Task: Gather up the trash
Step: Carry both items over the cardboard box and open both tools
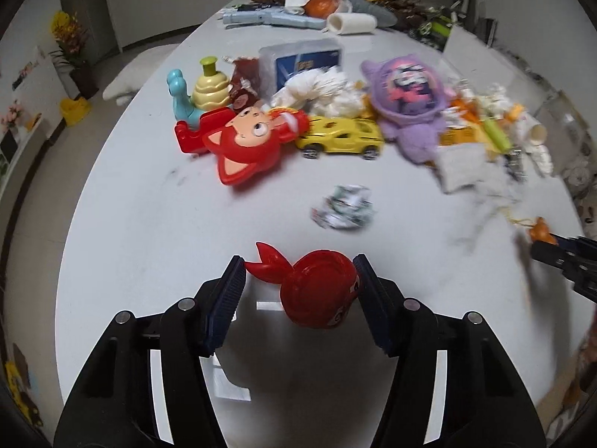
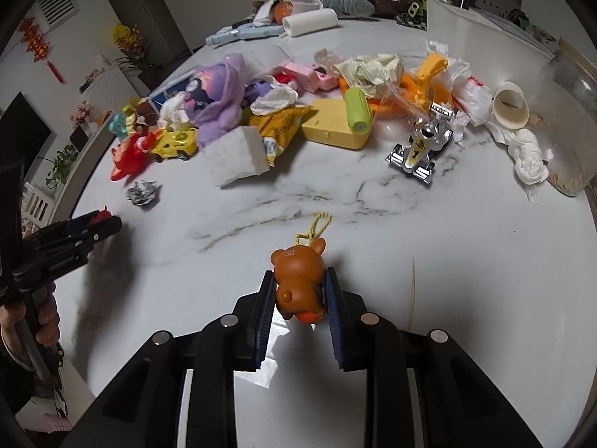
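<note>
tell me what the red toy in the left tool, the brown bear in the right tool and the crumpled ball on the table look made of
Red toy: probably hard moulded plastic, glossy, with light glints.
Brown bear: likely smooth plastic or vinyl, slight sheen, with a yellow cord loop.
Crumpled ball: seemingly printed paper or wrapper, creased; too blurred for certainty.

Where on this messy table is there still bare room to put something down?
The near half of the table is bare, from the grippers up to the crumpled wrapper, the white foam block and the silver race car. Behind those, toys and tissues crowd together, from the red fox toy to the paper cup.
</note>
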Demonstrator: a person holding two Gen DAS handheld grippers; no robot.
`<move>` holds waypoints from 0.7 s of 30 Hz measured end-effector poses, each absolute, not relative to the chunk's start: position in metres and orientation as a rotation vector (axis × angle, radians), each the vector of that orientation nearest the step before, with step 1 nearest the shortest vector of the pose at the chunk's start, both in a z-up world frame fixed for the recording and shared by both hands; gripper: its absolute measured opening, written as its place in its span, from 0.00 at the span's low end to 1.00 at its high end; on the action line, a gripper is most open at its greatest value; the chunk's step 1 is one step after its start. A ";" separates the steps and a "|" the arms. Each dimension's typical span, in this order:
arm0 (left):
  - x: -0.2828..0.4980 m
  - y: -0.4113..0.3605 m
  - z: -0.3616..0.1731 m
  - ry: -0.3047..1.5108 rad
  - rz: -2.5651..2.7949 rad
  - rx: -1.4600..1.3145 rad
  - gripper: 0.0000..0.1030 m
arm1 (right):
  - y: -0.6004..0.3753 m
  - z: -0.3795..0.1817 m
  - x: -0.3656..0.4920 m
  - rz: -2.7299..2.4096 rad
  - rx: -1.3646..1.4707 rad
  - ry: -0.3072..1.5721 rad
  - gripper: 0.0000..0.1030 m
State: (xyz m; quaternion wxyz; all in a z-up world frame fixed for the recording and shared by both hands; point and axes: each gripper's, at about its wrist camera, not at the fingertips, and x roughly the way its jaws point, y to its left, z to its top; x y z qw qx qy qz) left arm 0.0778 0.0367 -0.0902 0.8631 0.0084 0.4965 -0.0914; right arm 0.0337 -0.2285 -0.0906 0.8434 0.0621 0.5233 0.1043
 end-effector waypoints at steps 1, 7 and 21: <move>0.064 0.032 -0.080 1.038 -0.212 0.005 0.56 | -0.229 -0.086 0.030 0.233 0.135 1.101 0.26; -0.015 -0.008 -0.039 0.987 -0.326 0.075 0.57 | -0.233 -0.047 -0.023 0.365 0.114 1.069 0.26; -0.155 -0.083 -0.091 1.150 -0.576 0.312 0.59 | -0.243 -0.079 -0.167 0.571 -0.011 1.289 0.26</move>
